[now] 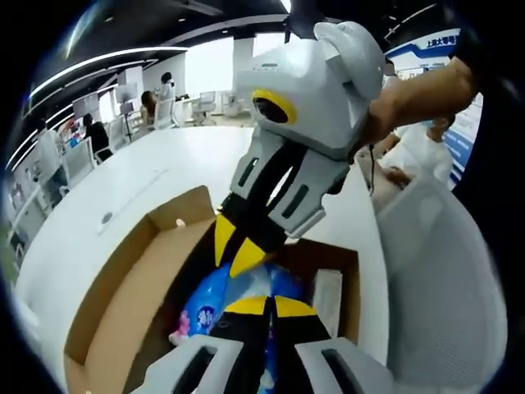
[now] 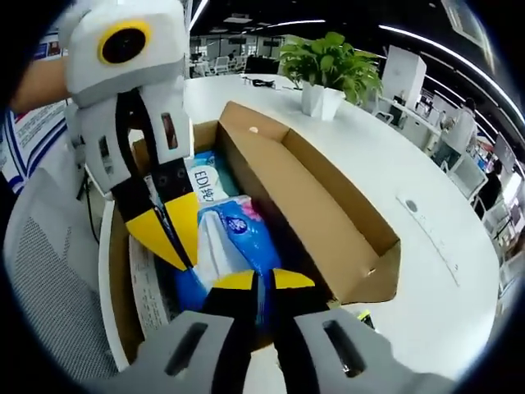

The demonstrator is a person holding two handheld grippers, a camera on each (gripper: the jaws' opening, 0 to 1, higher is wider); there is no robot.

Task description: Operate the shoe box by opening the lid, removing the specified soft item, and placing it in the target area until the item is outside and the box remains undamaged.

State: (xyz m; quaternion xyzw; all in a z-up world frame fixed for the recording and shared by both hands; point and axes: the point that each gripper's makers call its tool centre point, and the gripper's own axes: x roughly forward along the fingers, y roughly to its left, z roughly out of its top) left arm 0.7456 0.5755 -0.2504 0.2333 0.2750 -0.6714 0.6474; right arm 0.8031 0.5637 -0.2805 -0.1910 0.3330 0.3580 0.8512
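Observation:
The cardboard shoe box [image 2: 361, 246] stands open on the white table, its lid [image 1: 123, 295] folded back flat beside it. Inside lies a soft blue plastic-wrapped pack [image 2: 234, 234], also seen in the left gripper view [image 1: 203, 310]. My right gripper [image 2: 264, 281] reaches into the box with its yellow tips closed together on the pack's near end; from the left gripper view it [image 1: 235, 248] comes down from the upper right. My left gripper [image 1: 271, 305] is shut, and its tips [image 2: 171, 231] rest at the pack's edge by the box wall.
A grey mesh chair [image 2: 49, 271] stands against the table's edge beside the box. A potted plant [image 2: 326, 70] sits on the far side of the table. White paper [image 1: 326, 297] lies in the box beside the pack. People sit at desks in the background.

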